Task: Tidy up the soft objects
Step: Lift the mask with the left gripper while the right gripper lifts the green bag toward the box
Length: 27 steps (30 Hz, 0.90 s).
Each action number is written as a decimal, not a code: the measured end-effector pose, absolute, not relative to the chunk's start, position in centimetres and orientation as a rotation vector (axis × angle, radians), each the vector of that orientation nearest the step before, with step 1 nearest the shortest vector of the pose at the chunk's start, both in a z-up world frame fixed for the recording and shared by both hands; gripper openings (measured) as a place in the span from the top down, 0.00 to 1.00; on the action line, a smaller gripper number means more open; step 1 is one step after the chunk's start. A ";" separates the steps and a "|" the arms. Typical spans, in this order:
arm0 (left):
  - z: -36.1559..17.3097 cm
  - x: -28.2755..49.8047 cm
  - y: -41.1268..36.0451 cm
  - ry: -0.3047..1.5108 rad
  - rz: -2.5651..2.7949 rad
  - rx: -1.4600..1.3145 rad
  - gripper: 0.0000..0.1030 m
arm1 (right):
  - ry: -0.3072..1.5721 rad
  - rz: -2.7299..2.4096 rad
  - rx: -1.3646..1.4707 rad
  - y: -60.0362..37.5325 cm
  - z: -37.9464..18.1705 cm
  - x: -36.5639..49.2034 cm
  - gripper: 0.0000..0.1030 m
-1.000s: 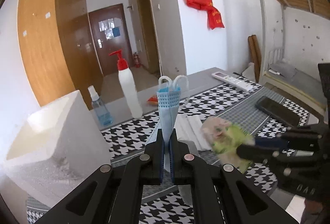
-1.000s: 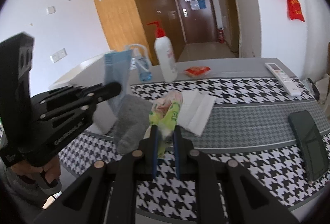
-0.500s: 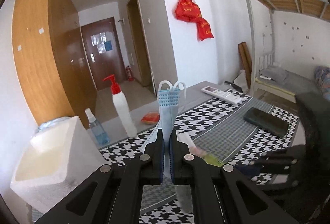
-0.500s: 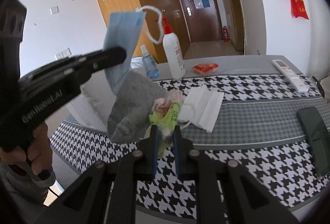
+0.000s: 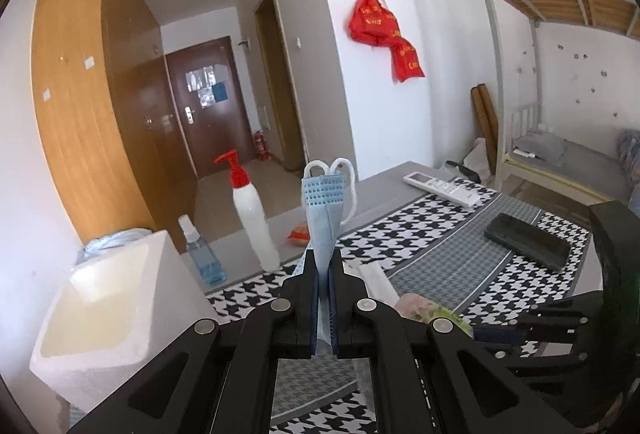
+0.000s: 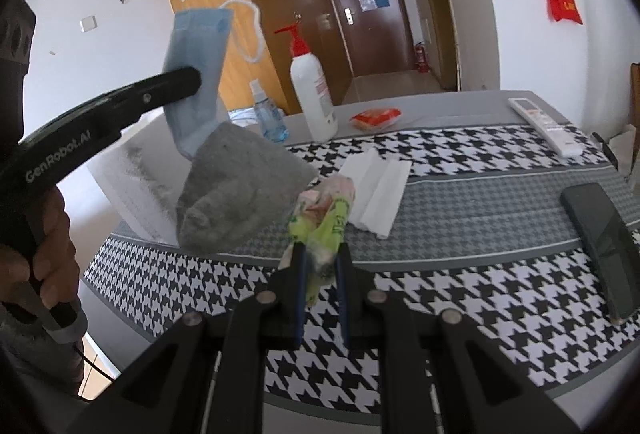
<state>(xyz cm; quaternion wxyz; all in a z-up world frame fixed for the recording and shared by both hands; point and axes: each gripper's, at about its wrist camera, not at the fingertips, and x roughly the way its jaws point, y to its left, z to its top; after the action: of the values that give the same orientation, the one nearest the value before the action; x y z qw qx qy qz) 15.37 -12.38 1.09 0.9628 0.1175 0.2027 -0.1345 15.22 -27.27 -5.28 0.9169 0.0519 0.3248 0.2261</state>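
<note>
My left gripper (image 5: 323, 258) is shut on a folded blue face mask (image 5: 325, 210) that sticks up between its fingers. In the right wrist view the mask (image 6: 196, 74) is in the air, and a grey cloth (image 6: 236, 190) hangs with it under the left gripper (image 6: 192, 76). My right gripper (image 6: 320, 250) is shut on a crumpled green and pink plastic bag (image 6: 326, 212), just above the houndstooth table cover (image 6: 460, 298). A white foam box (image 5: 100, 314) stands open at the left, close below the left gripper. A folded white tissue (image 6: 380, 186) lies behind the bag.
A white pump bottle (image 6: 314, 90), a blue spray bottle (image 6: 270, 118) and a red packet (image 6: 374, 116) stand at the back of the table. A remote (image 6: 546, 126) and a dark phone (image 6: 604, 246) lie at the right. A person's hand (image 6: 44, 266) holds the left gripper's handle.
The left gripper has risen with the mask and the grey cloth, which now hang clear of the table. The right gripper keeps its hold on the bag.
</note>
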 end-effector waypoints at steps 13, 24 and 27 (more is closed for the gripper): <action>-0.7 15.9 -12.3 0.465 -0.260 0.254 0.96 | 0.607 0.523 0.105 -26.7 -3.4 13.0 0.84; 0.5 15.1 -11.4 0.445 -0.276 0.208 0.96 | 0.650 0.540 0.080 -24.6 -4.7 13.9 0.84; 1.0 14.6 -11.2 0.429 -0.273 0.207 0.96 | 0.668 0.524 0.082 -24.5 -5.2 14.5 0.84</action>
<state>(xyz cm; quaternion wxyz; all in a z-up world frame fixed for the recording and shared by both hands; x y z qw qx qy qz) 14.58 -11.21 0.98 0.9625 0.1024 0.2120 -0.1348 14.52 -24.54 -5.22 0.9103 0.0396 0.3242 0.2542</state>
